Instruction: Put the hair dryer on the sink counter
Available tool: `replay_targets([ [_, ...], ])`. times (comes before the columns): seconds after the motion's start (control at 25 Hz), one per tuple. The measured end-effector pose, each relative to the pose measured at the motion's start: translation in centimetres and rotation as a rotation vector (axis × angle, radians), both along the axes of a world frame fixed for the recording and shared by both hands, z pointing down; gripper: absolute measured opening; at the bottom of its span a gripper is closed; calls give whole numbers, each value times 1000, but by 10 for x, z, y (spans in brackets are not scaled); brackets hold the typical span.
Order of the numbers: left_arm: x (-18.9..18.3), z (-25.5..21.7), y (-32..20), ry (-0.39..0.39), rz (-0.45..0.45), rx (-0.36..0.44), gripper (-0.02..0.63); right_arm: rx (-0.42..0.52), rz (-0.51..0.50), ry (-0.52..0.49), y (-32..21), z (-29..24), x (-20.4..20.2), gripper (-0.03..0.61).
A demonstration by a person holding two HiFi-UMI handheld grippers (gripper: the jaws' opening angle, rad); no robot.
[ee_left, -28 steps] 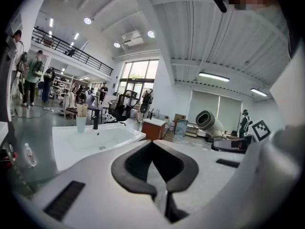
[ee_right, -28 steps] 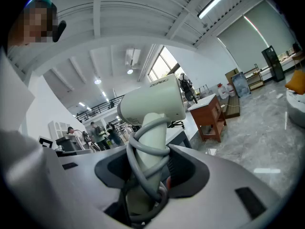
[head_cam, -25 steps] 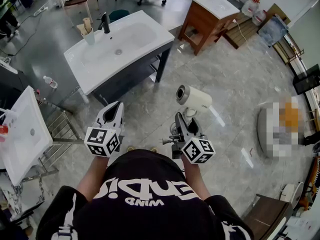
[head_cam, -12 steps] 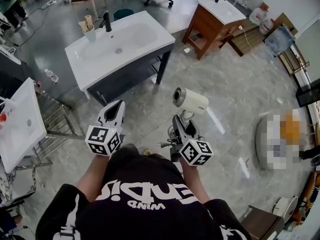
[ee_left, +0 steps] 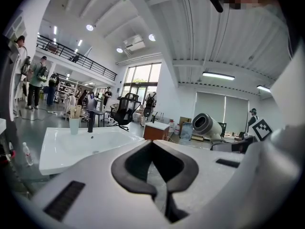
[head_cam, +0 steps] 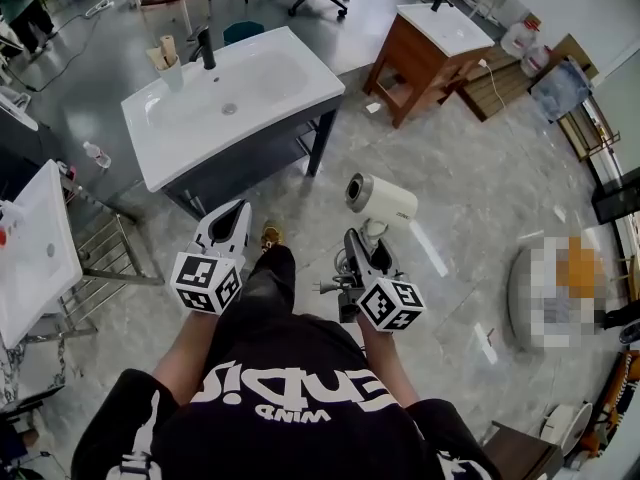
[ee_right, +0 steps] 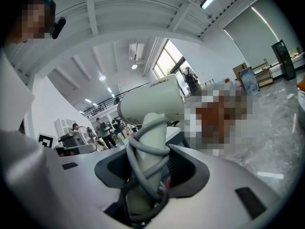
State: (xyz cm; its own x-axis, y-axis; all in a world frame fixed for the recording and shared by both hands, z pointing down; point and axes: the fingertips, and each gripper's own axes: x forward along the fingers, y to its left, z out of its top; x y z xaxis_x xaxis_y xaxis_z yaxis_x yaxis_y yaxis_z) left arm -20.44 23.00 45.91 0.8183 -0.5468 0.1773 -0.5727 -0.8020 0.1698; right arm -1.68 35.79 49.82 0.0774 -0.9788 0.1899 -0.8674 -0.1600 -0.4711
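Observation:
A white hair dryer point(head_cam: 385, 198) with its grey cord wound round the handle stands up out of my right gripper point(head_cam: 358, 240). In the right gripper view the jaws of that gripper point(ee_right: 151, 149) are shut on the handle, with the hair dryer's barrel point(ee_right: 150, 106) above them. My left gripper point(head_cam: 236, 213) is beside it, shut and holding nothing. Its tips meet in the left gripper view point(ee_left: 152, 144), which also shows the hair dryer point(ee_left: 206, 125) at the right. The white sink counter point(head_cam: 300, 88) on dark legs stands ahead and to the left, and shows again in the left gripper view point(ee_left: 62, 149).
On the counter's far end are a black faucet point(head_cam: 205, 46) and a cup point(head_cam: 168, 68) holding items. A wooden vanity point(head_cam: 420, 53) stands ahead right. A second white basin point(head_cam: 30, 258) on a metal rack point(head_cam: 110, 253) is at the left. A bottle point(head_cam: 92, 153) lies on the floor.
Both grippers and the hair dryer have moved forward toward the sink counter, which now lies nearer. The person's leg and shoe have come into view between the grippers.

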Motion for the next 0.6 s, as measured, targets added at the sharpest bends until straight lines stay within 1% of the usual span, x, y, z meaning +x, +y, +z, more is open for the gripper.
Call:
replay_targets([
  [0.32,51,9,-59,19,13,-8,8,32,-15,-6,-55,1,40,215],
  [0.6,84,13,-131,24,3,-37,8,35,-34,-23,-125,0,73,215],
])
